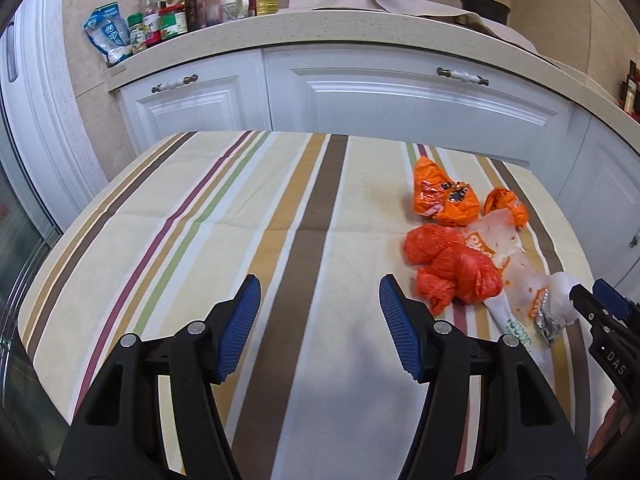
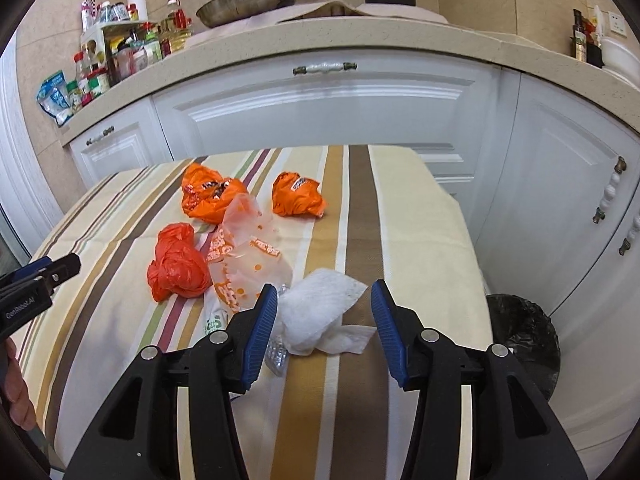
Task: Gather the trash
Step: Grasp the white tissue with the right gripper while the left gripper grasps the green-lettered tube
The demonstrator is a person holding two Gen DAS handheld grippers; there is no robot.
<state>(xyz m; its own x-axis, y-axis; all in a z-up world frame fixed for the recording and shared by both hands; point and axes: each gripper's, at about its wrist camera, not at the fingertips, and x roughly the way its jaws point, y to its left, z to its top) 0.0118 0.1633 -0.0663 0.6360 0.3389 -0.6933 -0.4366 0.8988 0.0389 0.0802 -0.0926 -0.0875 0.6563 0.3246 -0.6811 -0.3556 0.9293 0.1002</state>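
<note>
right tool (image 2: 324,320) sits low at 6 o'clock with its blue pads spread wide, a crumpled white paper towel (image 2: 320,312) lying between them, not pinched. a bit of foil wrapper (image 2: 276,354) pokes out just beside the left pad. left tool (image 1: 318,328) is wide too, over a bare striped patch of the tabletop (image 1: 200,240), nothing between its pads. from the right wrist view, going further out: a clear bag with orange print (image 2: 244,256) around 11 o'clock, touching a scrunched red-orange bag (image 2: 178,264) on its left. past those, two orange wrappers, a bigger one (image 2: 208,196) at 11 and a smaller one (image 2: 296,200) at 12, slightly apart. down at 3 o'clock off the tabletop edge there's a bin with a black liner (image 2: 524,332). white cabinets (image 2: 320,108) and a counter with bottles (image 2: 132,52) and a pan (image 2: 248,0) at the back.
</note>
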